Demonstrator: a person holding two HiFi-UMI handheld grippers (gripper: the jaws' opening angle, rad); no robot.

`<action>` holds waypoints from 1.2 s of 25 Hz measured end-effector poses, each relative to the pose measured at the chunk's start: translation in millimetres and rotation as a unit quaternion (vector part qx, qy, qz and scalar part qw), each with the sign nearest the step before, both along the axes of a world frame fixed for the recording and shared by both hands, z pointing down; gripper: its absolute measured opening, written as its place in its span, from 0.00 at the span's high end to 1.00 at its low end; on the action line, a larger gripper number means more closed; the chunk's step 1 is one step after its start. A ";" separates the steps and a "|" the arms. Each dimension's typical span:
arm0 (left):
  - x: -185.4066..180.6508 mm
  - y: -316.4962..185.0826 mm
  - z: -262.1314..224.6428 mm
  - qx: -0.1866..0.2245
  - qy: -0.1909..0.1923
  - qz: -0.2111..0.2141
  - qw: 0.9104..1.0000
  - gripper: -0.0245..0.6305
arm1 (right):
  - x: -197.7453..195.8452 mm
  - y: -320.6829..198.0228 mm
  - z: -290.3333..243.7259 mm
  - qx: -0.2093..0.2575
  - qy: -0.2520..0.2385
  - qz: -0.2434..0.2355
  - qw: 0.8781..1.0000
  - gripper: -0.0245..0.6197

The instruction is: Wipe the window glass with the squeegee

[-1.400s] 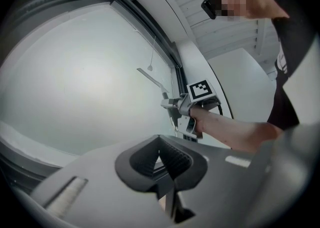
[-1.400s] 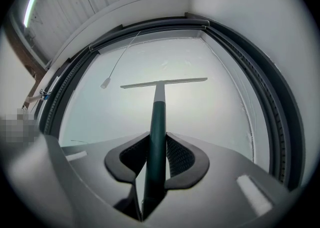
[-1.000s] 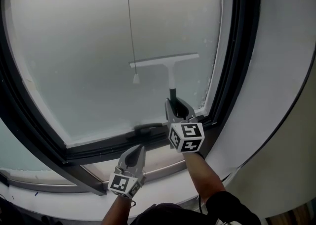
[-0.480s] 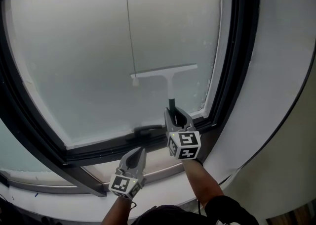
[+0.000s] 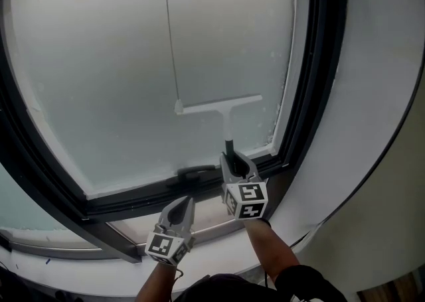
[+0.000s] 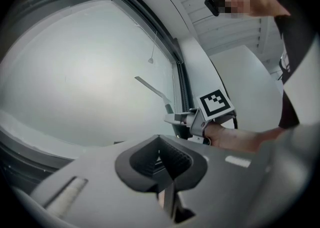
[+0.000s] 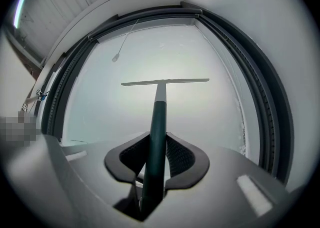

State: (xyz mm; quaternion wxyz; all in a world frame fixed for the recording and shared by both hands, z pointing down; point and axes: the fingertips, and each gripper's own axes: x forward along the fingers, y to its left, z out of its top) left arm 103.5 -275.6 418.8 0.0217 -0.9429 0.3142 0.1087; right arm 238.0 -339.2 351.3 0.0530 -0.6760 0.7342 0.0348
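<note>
A white squeegee (image 5: 220, 105) with a dark green handle (image 7: 157, 132) lies with its blade flat against the frosted window glass (image 5: 106, 75), low on the pane's right part. My right gripper (image 5: 230, 156) is shut on that handle, just above the dark lower frame (image 5: 199, 191). The blade (image 7: 165, 81) runs level across the glass in the right gripper view. My left gripper (image 5: 183, 205) hangs lower and to the left, near the sill, shut with nothing in it. From the left gripper view the squeegee (image 6: 150, 87) and the right gripper (image 6: 175, 118) show to the right.
A thin blind cord (image 5: 171, 35) hangs down the glass, ending next to the blade's left tip. A dark window handle (image 5: 194, 172) sits on the lower frame. The black frame (image 5: 319, 62) and a white wall (image 5: 378, 95) stand close on the right.
The right gripper has drawn the squeegee down the glass; the blade now sits lower, level with the cord's end. The left gripper has stayed put.
</note>
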 end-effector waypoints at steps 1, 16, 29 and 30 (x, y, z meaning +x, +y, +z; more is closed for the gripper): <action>-0.5 -1.0 4.4 0.003 -0.010 0.000 1.000 0.96 | -0.1 0.2 3.5 -0.004 -0.001 0.000 1.000 0.82; 5.9 -4.1 9.7 0.002 -0.012 -0.013 1.000 0.96 | -4.7 5.7 45.6 -0.042 -0.007 -0.007 0.999 0.82; 14.4 -6.5 19.7 -0.005 -0.021 -0.011 1.000 0.96 | -5.4 13.4 77.4 -0.071 -0.008 -0.011 0.997 0.82; 15.1 -5.7 20.0 -0.006 -0.022 -0.010 1.000 0.96 | -5.6 14.0 78.3 -0.072 -0.009 -0.011 0.997 0.82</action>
